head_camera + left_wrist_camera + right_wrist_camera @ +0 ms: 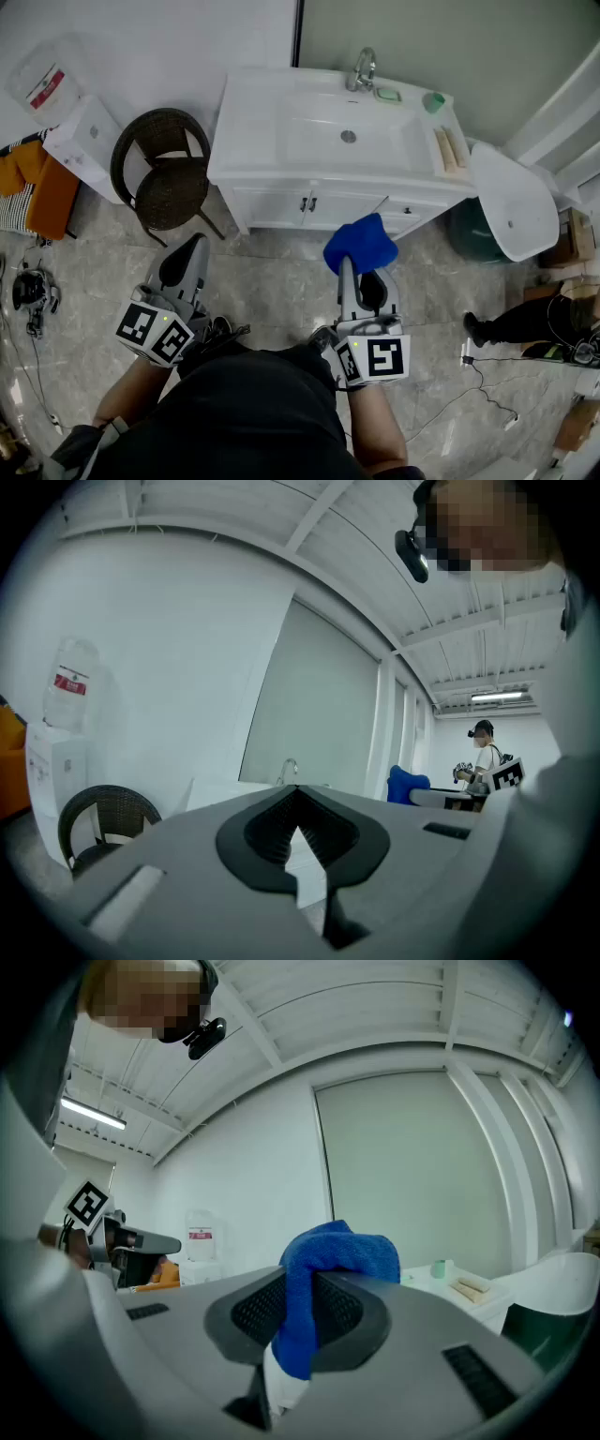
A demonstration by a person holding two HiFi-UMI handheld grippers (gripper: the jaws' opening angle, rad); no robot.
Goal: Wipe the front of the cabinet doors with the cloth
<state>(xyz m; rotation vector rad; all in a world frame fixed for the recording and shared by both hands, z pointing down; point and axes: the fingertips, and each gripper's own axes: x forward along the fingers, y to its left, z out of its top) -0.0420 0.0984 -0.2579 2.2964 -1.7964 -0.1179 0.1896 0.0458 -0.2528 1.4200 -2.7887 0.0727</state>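
Observation:
A white vanity with a sink (pixel 328 127) stands against the wall, and its cabinet doors (pixel 281 204) face me with small handles (pixel 307 203) at the middle. My right gripper (pixel 349 267) is shut on a blue cloth (pixel 361 244), held up just in front of the doors' lower right part and apart from them. In the right gripper view the cloth (pixel 333 1255) bunches over and between the jaws of the right gripper (pixel 300 1321). My left gripper (pixel 186 255) hangs lower left over the floor, shut and holding nothing. The left gripper (pixel 298 803) has its jaws together in its own view.
A dark wicker chair (pixel 164 178) stands left of the vanity, with a water dispenser (pixel 80 141) beyond it. A white basin-like object (pixel 511 197) and a dark green bin (pixel 469 230) sit to the right. Another person's foot (pixel 487 328) and cables (pixel 478 375) lie on the floor at right.

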